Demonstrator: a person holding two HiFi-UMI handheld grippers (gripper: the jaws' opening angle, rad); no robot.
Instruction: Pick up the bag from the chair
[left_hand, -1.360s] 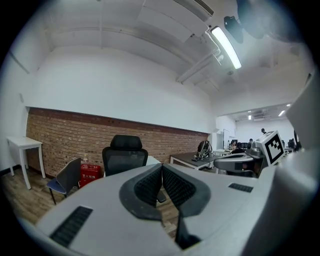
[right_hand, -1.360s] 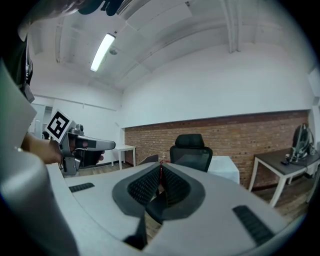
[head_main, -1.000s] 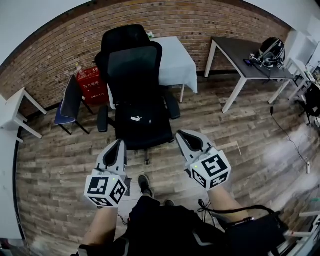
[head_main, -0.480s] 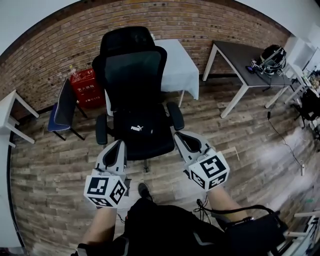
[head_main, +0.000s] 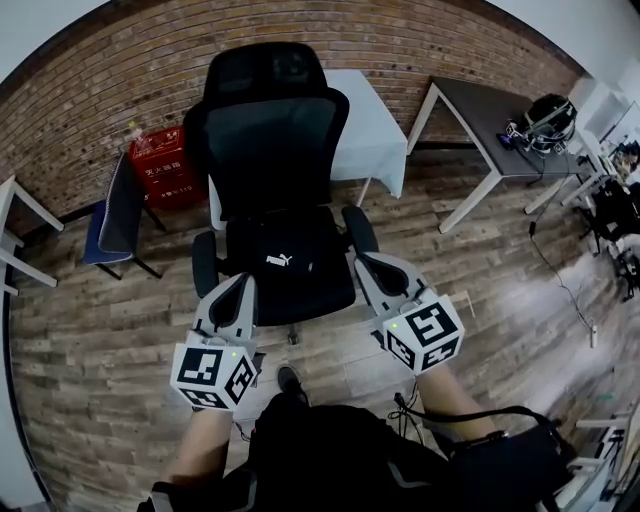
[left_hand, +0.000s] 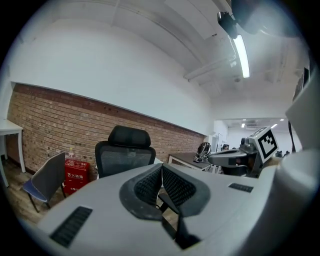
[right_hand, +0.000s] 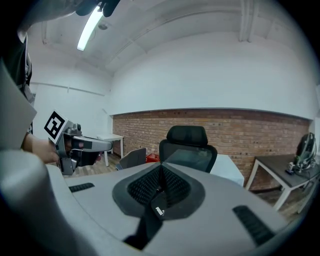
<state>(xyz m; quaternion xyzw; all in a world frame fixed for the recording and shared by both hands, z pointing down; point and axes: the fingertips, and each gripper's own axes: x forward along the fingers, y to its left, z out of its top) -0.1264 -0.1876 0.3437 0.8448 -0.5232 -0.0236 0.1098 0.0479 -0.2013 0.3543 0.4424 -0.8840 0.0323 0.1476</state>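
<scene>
You've closed in since a second ago: the bag (head_main: 285, 258) on the chair (head_main: 272, 140) seat now lies just ahead of left gripper (head_main: 240, 287) and right gripper (head_main: 371, 270), both empty with jaws together, so opening likely comes next.

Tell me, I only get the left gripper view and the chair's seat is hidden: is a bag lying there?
Observer: Yes. The head view shows a black bag with a white logo lying on the chair seat.
Operator: Is either gripper holding it?
Observer: No. From above, the left gripper and right gripper hover at the seat's front corners, one on each side of the bag.
Operator: Is the right one open?
Observer: No. Its own view shows the pads pressed together with nothing between them.
</scene>
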